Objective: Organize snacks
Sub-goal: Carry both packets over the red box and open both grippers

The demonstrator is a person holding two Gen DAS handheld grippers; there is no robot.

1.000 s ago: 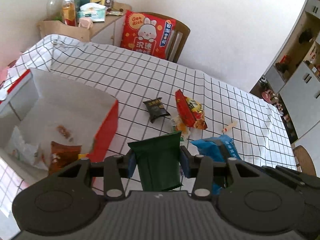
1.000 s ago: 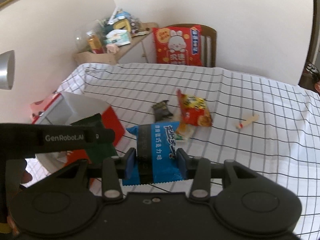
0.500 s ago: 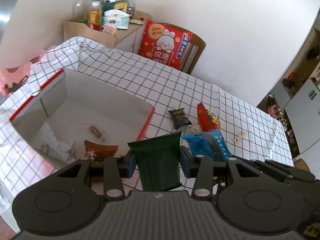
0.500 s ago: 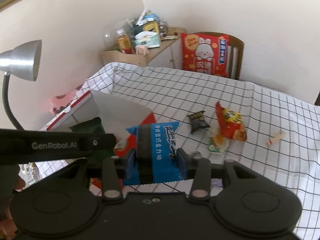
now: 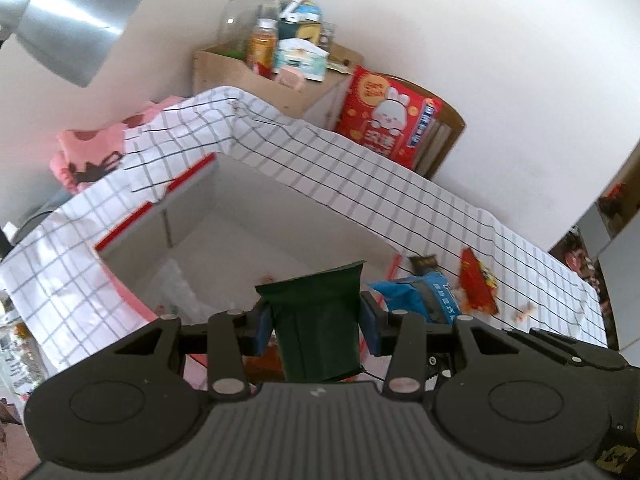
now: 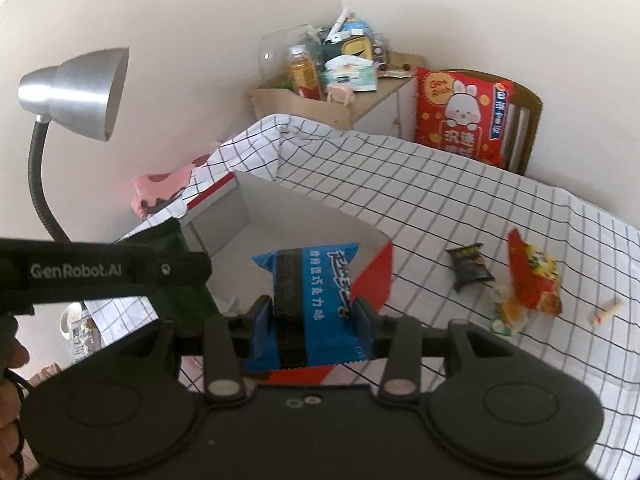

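My left gripper (image 5: 316, 328) is shut on a dark green snack packet (image 5: 320, 320) and holds it over the near edge of the white box with red rims (image 5: 256, 208). My right gripper (image 6: 310, 320) is shut on a blue snack packet (image 6: 316, 300), held above the box's right red corner (image 6: 376, 276); the blue packet also shows in the left wrist view (image 5: 424, 296). On the checked tablecloth (image 6: 460, 200) lie a small black packet (image 6: 468, 268), a red-orange packet (image 6: 534, 276) and a small stick snack (image 6: 608, 310).
A silver desk lamp (image 6: 76, 92) stands at the left, close to the box. A chair with a red rabbit bag (image 6: 460, 116) and a cluttered wooden cabinet (image 6: 332, 92) stand behind the table. A clear plastic bag (image 5: 176, 292) lies inside the box.
Both grippers have moved left with their packets, from over the table to over the box. The lamp has come into the left wrist view.
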